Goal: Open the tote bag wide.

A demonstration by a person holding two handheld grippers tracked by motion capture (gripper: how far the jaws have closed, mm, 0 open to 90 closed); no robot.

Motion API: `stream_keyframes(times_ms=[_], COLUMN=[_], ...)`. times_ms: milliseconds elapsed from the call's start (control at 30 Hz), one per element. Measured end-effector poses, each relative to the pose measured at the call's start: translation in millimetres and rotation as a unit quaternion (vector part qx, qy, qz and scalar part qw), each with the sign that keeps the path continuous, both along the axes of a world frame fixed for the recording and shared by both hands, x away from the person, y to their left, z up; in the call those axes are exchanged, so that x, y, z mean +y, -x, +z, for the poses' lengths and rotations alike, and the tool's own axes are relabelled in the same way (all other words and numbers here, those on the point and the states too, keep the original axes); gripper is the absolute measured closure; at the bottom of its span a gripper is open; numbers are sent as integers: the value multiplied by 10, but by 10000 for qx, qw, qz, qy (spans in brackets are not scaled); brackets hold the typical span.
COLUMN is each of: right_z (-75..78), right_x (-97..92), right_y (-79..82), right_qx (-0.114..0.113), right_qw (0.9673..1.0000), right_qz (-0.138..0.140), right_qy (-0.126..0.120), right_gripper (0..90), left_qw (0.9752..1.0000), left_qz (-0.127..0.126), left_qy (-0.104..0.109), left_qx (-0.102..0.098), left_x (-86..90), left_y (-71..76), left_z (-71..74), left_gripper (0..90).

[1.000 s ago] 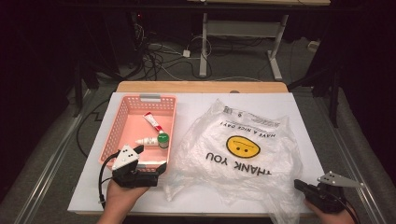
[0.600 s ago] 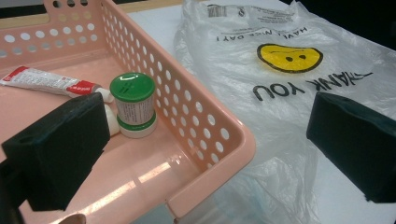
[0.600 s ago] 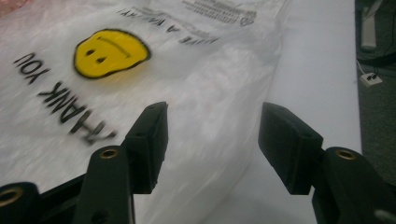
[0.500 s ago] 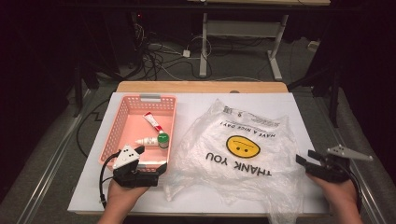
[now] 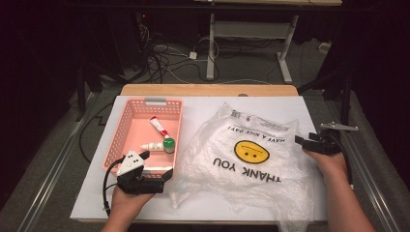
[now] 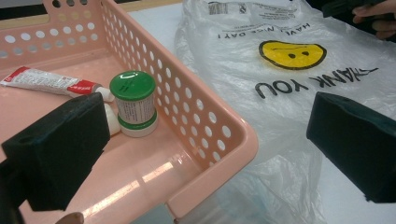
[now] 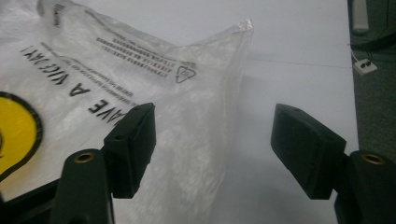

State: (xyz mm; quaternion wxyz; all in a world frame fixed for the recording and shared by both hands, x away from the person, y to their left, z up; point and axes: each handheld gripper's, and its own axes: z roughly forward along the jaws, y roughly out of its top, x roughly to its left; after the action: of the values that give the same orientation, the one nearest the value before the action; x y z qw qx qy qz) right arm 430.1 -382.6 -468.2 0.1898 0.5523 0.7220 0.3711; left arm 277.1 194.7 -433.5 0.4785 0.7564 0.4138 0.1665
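Note:
A clear plastic bag [image 5: 251, 159] printed with a yellow smiley and "THANK YOU" lies spread over the right half of the white table [image 5: 203, 108]. To its left stands a pink perforated basket [image 5: 145, 102] holding a red-and-white tube [image 5: 158, 126], a small white bottle [image 5: 151, 146] and a green-capped jar [image 5: 168, 144]. My left gripper [image 5: 167, 174] rests at the basket's near right corner. It is open, with the basket's corner wall [image 6: 219, 135] between its jaws and untouched. My right gripper [image 5: 299, 141] is at the bag's right edge; its jaws have just been opening. The bag's edge [image 7: 201, 107] lies loose under them.
The table's right edge [image 5: 314, 125] runs just behind my right hand. A wooden strip [image 5: 208, 90] borders the far side. Beyond it lie floor cables [image 5: 164, 60] and a metal desk frame [image 5: 211, 48]. Bare white surface lies past the bag's far corner [image 7: 303, 42].
My right gripper has moved from the table's near right corner up along the bag's right edge, and its jaws stand wider apart. The left gripper and the basket have stayed put.

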Motion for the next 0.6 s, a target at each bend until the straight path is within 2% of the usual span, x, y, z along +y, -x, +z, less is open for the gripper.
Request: stream_keyframes(times_ms=[133,267,333,367,400,433,533,567,600], right_z=[-34,-110,-111,-115,-115,-116,-116,-113,-113], right_x=[47,74,115,178,178,195,194,185,185], right_y=[-105,-163,-144,-117,-117,-105,-89,-84,-84], right_qx=[126,295,232,143,143,127,101,161,161], right_qw=[9998,9992,9986,9965,9965,9959,9954,9951,9951], right_qz=[59,141,284,468,468,524,671,798,798], right_qy=[109,248,392,671,671,729,676,568,568], right_gripper=[260,293,427,518,518,568,748,882,882], left_qw=[10000,10000,10000,10000,10000,10000,10000,10000,10000], left_qz=[14,11,30,39,43,45,50,46,39], left_qy=[-2,-27,-23,-37,-30,-17,-4,-3,-9], left_qx=[-6,22,42,59,68,79,86,82,79], left_x=[1,2,4,7,10,12,13,11,8], left_y=[2,-3,-8,-10,-12,-13,-12,-11,-10], left_z=[-2,-15,-22,-24,-27,-30,-28,-27,-27], left_gripper=[0,0,0,0,0,0,0,0,0])
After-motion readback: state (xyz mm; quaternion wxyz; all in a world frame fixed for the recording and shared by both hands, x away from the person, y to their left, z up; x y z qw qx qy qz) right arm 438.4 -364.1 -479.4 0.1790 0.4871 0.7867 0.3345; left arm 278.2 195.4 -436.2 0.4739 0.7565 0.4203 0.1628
